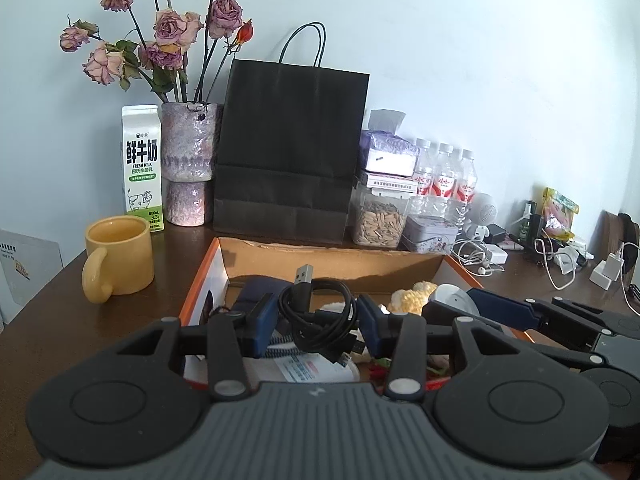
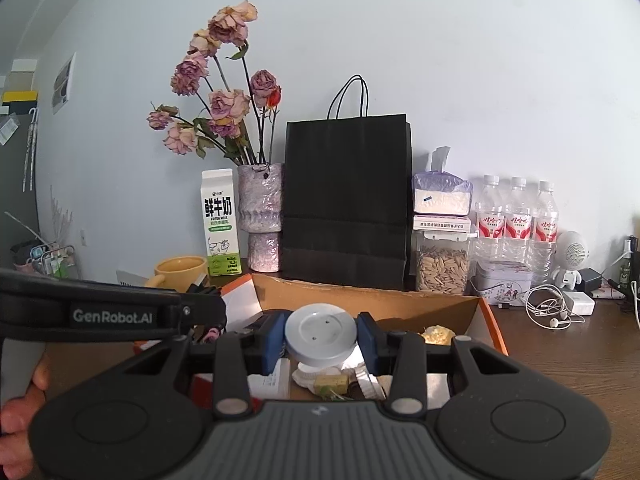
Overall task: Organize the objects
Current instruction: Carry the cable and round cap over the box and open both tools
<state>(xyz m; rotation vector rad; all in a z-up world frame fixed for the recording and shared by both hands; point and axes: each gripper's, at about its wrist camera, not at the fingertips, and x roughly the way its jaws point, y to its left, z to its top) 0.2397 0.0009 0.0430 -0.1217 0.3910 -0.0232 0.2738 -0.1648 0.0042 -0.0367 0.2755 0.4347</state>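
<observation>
Fingers [image 1: 260, 324] of the left gripper [image 1: 316, 320] are clamped on a coiled black USB cable [image 1: 316, 312], and those of the right gripper [image 2: 321, 338] pinch a round grey disc [image 2: 321, 334] by its rim, both loads held between the pads above the open cardboard box [image 1: 340, 260] of mixed clutter just below them. It looks like the lift-out step of the sorting, each item clear of the box but not yet placed. Next, each needs a free patch of tabletop [image 1: 160, 296] beyond the fingers, avoiding the yellow mug [image 1: 120, 256] and black paper bag [image 1: 292, 152].
</observation>
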